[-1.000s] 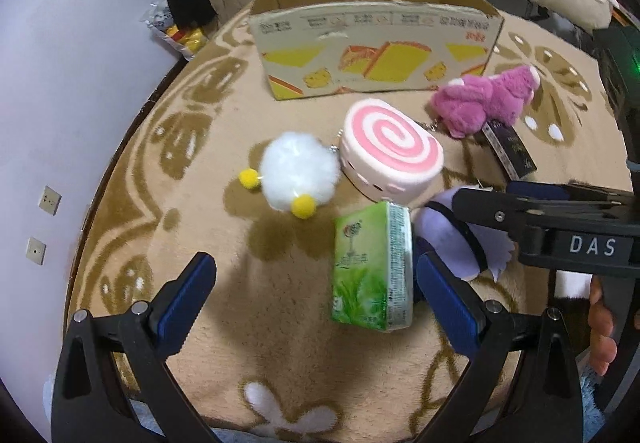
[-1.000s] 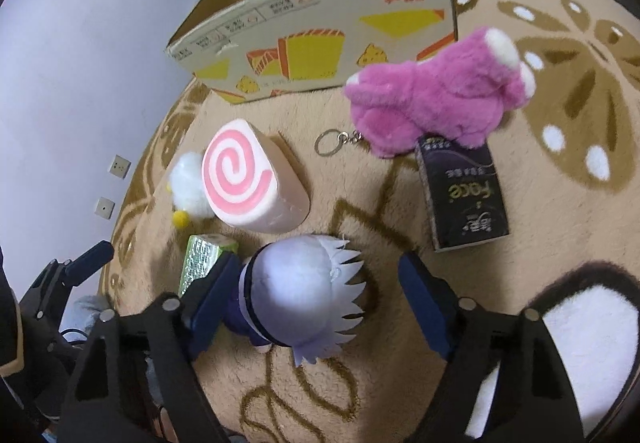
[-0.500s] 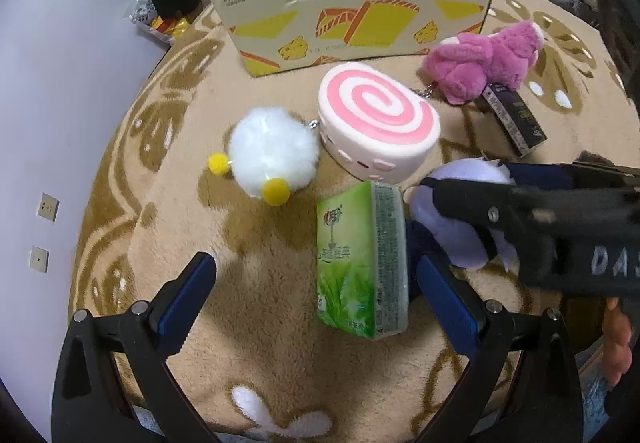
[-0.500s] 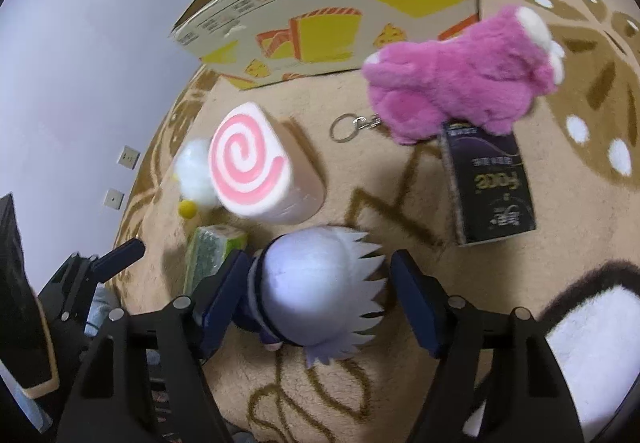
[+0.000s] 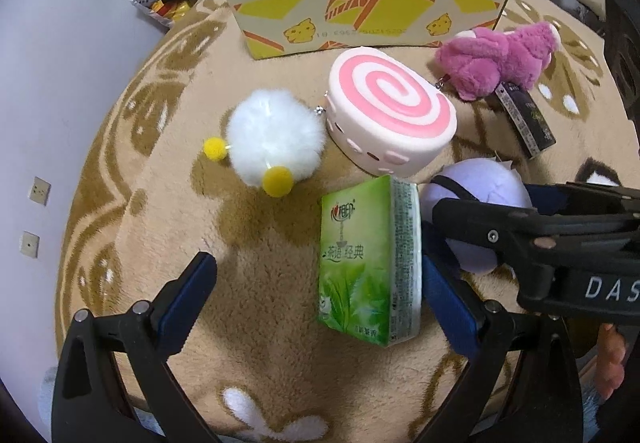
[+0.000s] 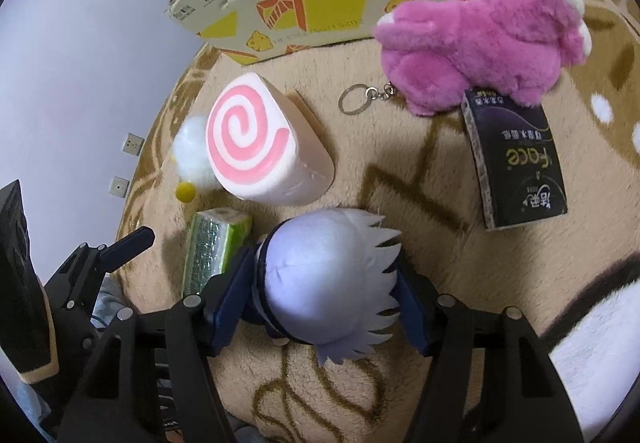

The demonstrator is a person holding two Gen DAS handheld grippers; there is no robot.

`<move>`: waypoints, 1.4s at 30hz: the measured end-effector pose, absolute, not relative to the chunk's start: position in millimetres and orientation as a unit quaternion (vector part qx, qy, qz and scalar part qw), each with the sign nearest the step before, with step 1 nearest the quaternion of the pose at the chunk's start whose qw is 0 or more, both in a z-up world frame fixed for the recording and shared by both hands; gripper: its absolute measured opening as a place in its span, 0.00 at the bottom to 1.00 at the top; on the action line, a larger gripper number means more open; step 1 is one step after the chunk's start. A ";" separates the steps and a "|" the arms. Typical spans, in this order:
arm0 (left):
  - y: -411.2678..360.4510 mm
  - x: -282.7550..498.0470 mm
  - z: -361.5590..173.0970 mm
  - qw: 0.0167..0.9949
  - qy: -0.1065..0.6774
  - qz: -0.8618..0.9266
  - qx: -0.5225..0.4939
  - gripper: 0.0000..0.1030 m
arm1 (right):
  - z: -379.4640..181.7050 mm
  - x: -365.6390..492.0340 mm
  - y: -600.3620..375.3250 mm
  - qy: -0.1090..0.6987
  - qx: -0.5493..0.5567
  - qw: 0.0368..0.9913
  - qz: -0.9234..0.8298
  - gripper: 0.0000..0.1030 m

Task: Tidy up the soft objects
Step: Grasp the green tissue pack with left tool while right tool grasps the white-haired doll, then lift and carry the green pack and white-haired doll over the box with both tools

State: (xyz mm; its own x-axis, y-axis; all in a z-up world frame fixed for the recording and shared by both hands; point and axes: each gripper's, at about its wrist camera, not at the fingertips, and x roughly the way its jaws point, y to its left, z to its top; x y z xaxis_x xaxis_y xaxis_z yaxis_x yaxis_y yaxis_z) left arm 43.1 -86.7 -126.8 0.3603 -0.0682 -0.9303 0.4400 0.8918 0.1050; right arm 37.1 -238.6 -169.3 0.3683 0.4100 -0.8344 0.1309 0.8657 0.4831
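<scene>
A green tissue pack (image 5: 368,263) lies on the beige rug (image 5: 260,243) between the fingers of my left gripper (image 5: 316,283). Its jaws stand wide and are closing; the right pad is beside the pack and the left pad is well clear. A lavender plush with white spiky hair (image 6: 320,275) sits in my right gripper (image 6: 322,299), whose jaws are closing with both blue pads against its sides. In the left wrist view that plush (image 5: 480,187) shows behind the right gripper's black arm. The tissue pack (image 6: 212,247) lies just left of the plush.
Beyond lie a pink-swirl roll squishy (image 5: 388,111), a white pompom with yellow balls (image 5: 276,135), a magenta plush (image 5: 500,59) with a key ring (image 6: 352,99) and a black tissue pack (image 6: 516,163). An open cardboard box (image 5: 360,3) stands at the rug's far side. A wall runs along the left.
The right gripper's jaws have narrowed until both pads meet the lavender plush. The left gripper has come down closer to the green tissue pack, its jaws slightly narrower.
</scene>
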 end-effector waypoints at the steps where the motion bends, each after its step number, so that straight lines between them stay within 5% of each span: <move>1: -85.9 44.1 -127.4 0.805 0.546 -0.162 0.165 0.89 | -168.1 36.7 -237.8 0.553 0.241 0.792 0.091 0.61; 11: -86.1 36.3 -123.1 0.791 0.559 -0.221 0.114 0.41 | -161.8 34.6 -230.4 0.547 0.217 0.803 0.093 0.57; 27: -50.5 32.1 -97.4 0.819 0.537 -0.189 0.069 0.31 | -118.5 9.1 -269.2 0.479 0.210 0.852 0.012 0.57; 42: -31.4 10.4 -32.4 0.898 0.404 -0.162 0.067 0.31 | -72.0 -13.7 -282.7 0.413 0.197 0.889 -0.022 0.57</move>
